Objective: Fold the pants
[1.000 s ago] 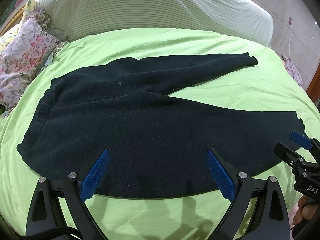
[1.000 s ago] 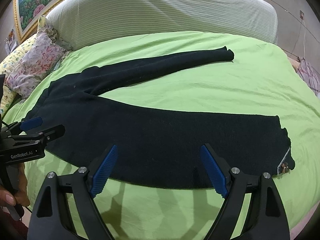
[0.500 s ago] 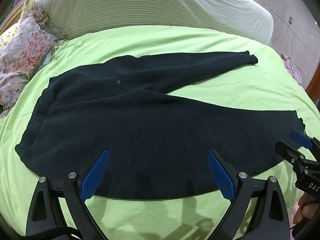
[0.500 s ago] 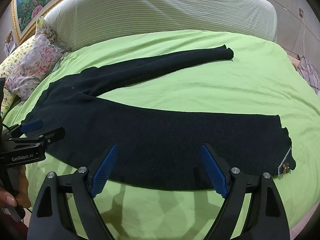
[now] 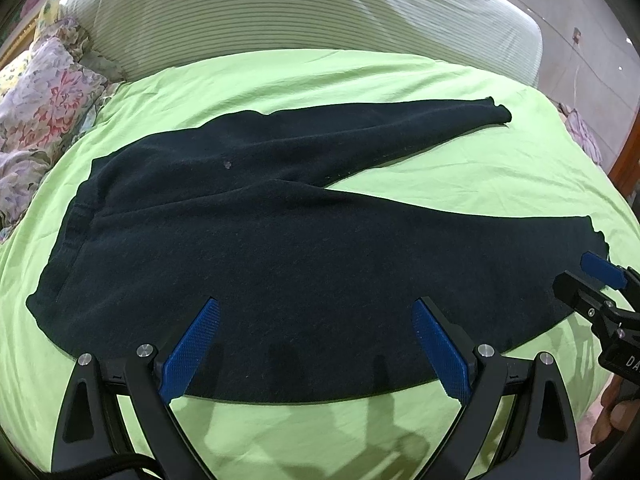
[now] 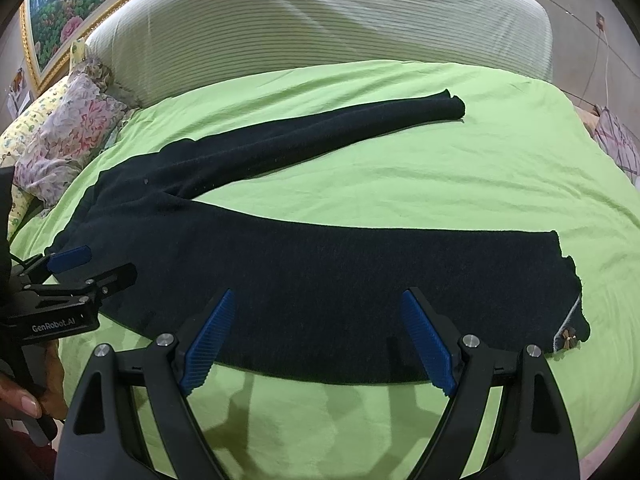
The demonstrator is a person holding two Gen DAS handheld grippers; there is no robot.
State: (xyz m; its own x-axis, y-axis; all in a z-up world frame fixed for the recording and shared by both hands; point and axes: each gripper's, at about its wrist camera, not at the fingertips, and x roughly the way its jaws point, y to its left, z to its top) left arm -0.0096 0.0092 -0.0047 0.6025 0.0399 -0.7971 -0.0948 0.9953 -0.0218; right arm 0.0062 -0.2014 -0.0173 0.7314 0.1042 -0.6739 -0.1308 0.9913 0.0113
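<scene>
A: Left hand-held gripper [image 5: 316, 340] and right hand-held gripper [image 6: 316, 332]?
B: Both spread wide, holding nothing, above the near leg.
A: The pants [image 5: 280, 248]?
B: Flat on the green bed [image 5: 480, 168], legs apart.

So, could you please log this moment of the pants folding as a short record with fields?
garment: dark pants, spread flat, unfolded
legs: splayed apart in a V, cuffs toward the right
surface: green bedsheet
left gripper: jaws wide open, above the near edge by the waist end, holding nothing
right gripper: jaws wide open, above the near leg, holding nothing
background: floral pillow, striped headboard
fold progress: not yet started
</scene>
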